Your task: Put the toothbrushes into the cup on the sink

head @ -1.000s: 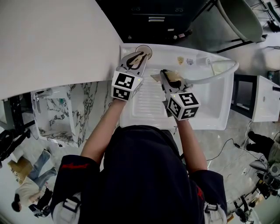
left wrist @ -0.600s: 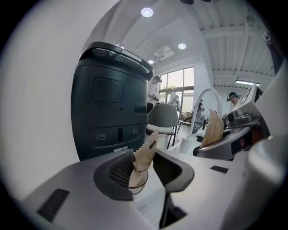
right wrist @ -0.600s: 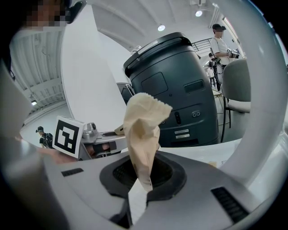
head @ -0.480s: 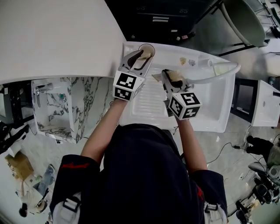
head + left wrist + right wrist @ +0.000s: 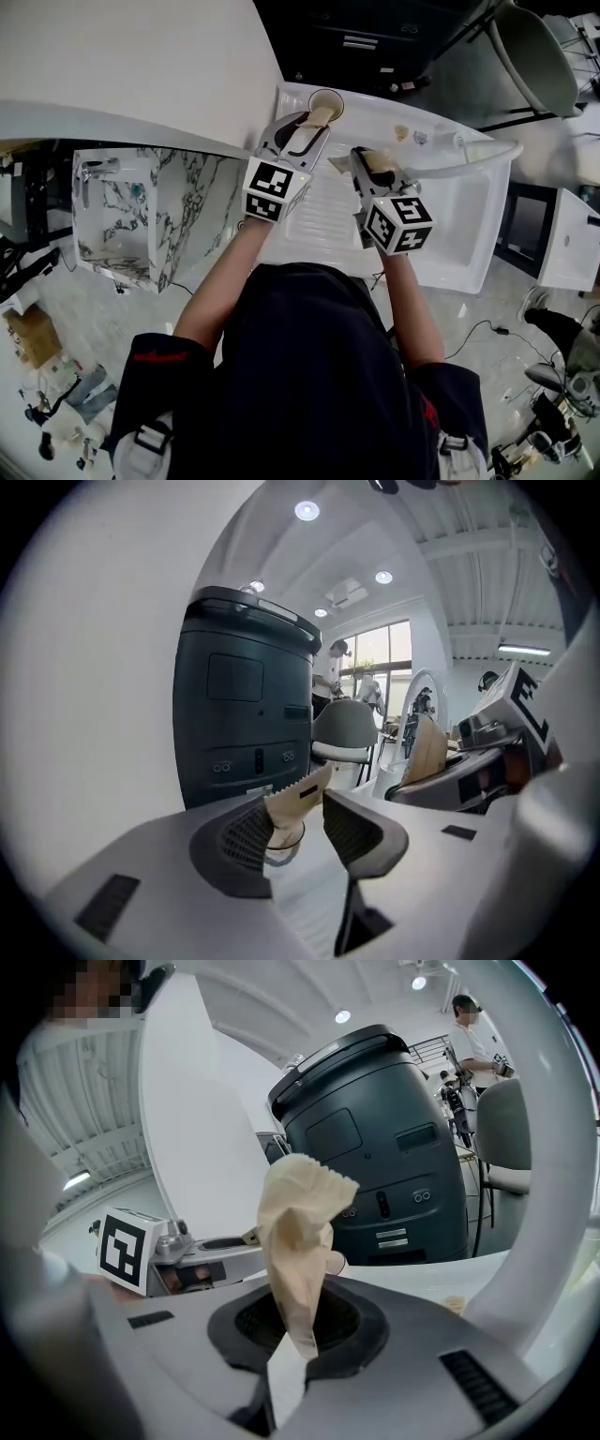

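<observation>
A cup [image 5: 315, 97] stands at the sink's far left corner. A tan paper-wrapped toothbrush [image 5: 323, 114] stands in the cup. My left gripper [image 5: 307, 126] is just in front of the cup, and its jaws have just been opening. In the left gripper view the wrapped toothbrush [image 5: 298, 797] rises between the open jaws of my left gripper [image 5: 298, 823], close to the left pad, out of the cup [image 5: 279, 844]. My right gripper [image 5: 367, 161] is over the drainboard, shut on a second tan-wrapped toothbrush [image 5: 295, 1232], which sticks up from the jaws of the right gripper [image 5: 298, 1321].
The white sink [image 5: 450, 220] has a ribbed drainboard [image 5: 319, 216] and a curved white spout [image 5: 469, 157]. Two small items [image 5: 401, 132] lie on its back ledge. A white wall [image 5: 131, 75] is on the left, and a dark grey machine [image 5: 244, 724] and a chair [image 5: 347, 726] stand behind.
My left gripper's jaws have opened and let go of the wrapped toothbrush, which now stands in the cup. The right gripper has kept still with its toothbrush.
</observation>
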Tool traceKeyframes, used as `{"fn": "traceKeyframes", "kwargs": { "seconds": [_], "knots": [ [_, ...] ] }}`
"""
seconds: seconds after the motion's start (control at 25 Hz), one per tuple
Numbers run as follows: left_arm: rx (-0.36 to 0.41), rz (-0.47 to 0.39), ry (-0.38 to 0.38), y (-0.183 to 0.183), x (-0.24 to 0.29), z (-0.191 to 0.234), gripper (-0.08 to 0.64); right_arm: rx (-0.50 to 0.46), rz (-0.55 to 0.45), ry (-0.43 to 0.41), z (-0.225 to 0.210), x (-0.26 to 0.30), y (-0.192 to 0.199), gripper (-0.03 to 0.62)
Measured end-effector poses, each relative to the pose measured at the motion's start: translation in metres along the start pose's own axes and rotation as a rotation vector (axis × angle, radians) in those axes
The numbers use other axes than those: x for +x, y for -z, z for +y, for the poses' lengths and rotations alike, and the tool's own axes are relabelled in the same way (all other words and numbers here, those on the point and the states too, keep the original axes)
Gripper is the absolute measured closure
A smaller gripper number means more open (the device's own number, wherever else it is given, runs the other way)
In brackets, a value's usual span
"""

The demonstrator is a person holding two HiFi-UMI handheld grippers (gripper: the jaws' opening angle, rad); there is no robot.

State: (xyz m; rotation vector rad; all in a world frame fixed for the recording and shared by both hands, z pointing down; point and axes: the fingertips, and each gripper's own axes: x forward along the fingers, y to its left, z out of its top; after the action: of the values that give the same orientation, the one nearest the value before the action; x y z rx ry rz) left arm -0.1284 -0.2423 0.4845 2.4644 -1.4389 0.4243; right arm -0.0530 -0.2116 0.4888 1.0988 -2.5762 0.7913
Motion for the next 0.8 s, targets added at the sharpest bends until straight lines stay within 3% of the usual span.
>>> {"fn": "traceKeyframes", "kwargs": {
  "seconds": [0.4,0.8],
  "knots": [
    [-0.018,-0.007,-0.023,-0.0017,-0.0063,-0.0015,0.405,-0.010,0.001,-0.030,0.0070,-0.0014,0.0015,0.540],
    [-0.029,0.005,-0.023,0.0004,-0.0004,-0.0047,0.356,0.000,-0.004,-0.034,0.0029,-0.0071,0.0016,0.541]
  ]
}}
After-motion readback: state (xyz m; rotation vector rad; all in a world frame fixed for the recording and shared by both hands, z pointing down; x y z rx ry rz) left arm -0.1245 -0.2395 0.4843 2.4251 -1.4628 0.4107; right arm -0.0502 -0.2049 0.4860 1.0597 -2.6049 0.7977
